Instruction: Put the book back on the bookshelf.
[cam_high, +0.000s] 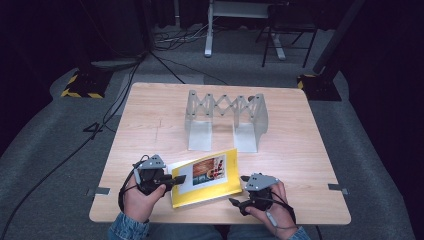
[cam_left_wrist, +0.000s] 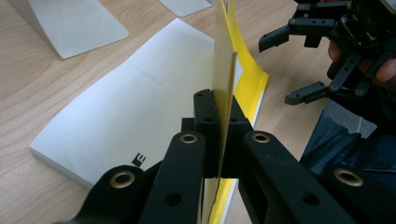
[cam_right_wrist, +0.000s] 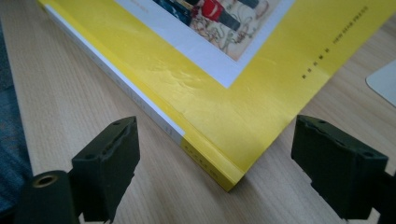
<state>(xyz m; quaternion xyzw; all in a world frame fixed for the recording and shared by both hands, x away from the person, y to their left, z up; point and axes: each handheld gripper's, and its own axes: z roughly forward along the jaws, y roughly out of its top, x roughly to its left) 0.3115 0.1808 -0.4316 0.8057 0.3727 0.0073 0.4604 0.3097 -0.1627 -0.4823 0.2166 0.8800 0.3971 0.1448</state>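
Two handheld grippers work on one yellow book (cam_high: 206, 181) that lies flat near the person's edge of a wooden table (cam_high: 150, 125). The left gripper (cam_high: 172, 182) is clenched on the book's front cover (cam_left_wrist: 223, 70), pinching it at the free edge; in the left gripper view the cover stands up on edge between the two black jaws, with the white first page (cam_left_wrist: 126, 112) lying bare to one side of them. The right gripper (cam_right_wrist: 215, 163) is released, its jaws spread wide and holding nothing; the book's spine corner sits just ahead of it, between the two jaws but not touching them.

The book looks like a thin paperback, so it is probably light. Its cover is a glossy, flexible sheet that bends in a curve where it is lifted, and it shows small ripples near the spine. It seems slippery and easy to crease or tear, so a firm but gentle pinch at the outer edge, away from the spine, suits it best. The page block looks soft and may slide on the smooth wood, so pressing down near the spine with the free gripper would likely steady it.

Well beyond both grippers, a grey folding rack (cam_high: 226, 120) stands upright on the table.
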